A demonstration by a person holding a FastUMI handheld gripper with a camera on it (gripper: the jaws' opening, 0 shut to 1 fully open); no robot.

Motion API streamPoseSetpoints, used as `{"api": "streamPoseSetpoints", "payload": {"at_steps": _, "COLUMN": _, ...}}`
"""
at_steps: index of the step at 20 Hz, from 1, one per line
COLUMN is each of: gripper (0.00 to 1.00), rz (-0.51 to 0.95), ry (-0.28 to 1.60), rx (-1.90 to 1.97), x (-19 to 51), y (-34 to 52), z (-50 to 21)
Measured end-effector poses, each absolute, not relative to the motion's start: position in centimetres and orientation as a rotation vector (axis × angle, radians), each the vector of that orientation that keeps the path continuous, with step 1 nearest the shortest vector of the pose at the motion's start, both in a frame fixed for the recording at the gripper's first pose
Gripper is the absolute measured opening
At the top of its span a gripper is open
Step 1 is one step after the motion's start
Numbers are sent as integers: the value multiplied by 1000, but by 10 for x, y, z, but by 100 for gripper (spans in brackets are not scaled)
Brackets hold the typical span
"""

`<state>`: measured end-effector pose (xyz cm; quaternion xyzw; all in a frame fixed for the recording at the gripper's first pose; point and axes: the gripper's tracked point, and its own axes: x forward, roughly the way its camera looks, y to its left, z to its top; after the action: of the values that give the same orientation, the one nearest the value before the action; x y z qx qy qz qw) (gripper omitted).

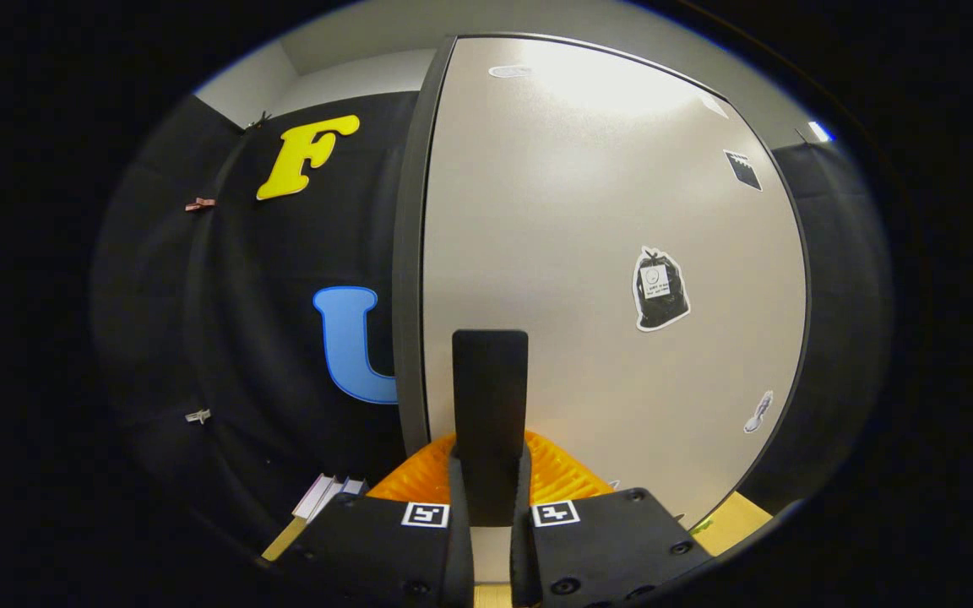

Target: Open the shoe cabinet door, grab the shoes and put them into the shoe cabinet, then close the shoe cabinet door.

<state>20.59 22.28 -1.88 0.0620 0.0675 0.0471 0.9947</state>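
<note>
The shoe cabinet door [605,236] is a pale grey panel with a dark left edge [409,253], and it stands right in front of me. A black upright handle [491,380] sits on it near that edge. My gripper [491,481] is shut on the lower part of this handle, one finger pressing on each side. I cannot tell whether the door is ajar or fully shut.
Stickers dot the door, among them a black bag shape [660,289] and a small pale one [758,412] lower right. Black booth cloth [241,338] hangs to the left of the door. A light wooden surface [731,525] lies below, with some white sheets [326,496] at lower left.
</note>
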Motion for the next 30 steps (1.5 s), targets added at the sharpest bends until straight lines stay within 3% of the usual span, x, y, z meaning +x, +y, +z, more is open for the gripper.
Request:
{"api": "streamPoseSetpoints", "payload": {"at_steps": 2, "gripper": 15, "rz": 116, "ry": 138, "rx": 124, "x": 198, "y": 223, "z": -17}}
{"api": "streamPoseSetpoints", "payload": {"at_steps": 15, "gripper": 15, "rz": 247, "ry": 118, "rx": 156, "x": 106, "y": 193, "z": 5}}
{"api": "streamPoseSetpoints", "payload": {"at_steps": 30, "gripper": 14, "rz": 196, "ry": 129, "rx": 157, "x": 39, "y": 105, "z": 6}}
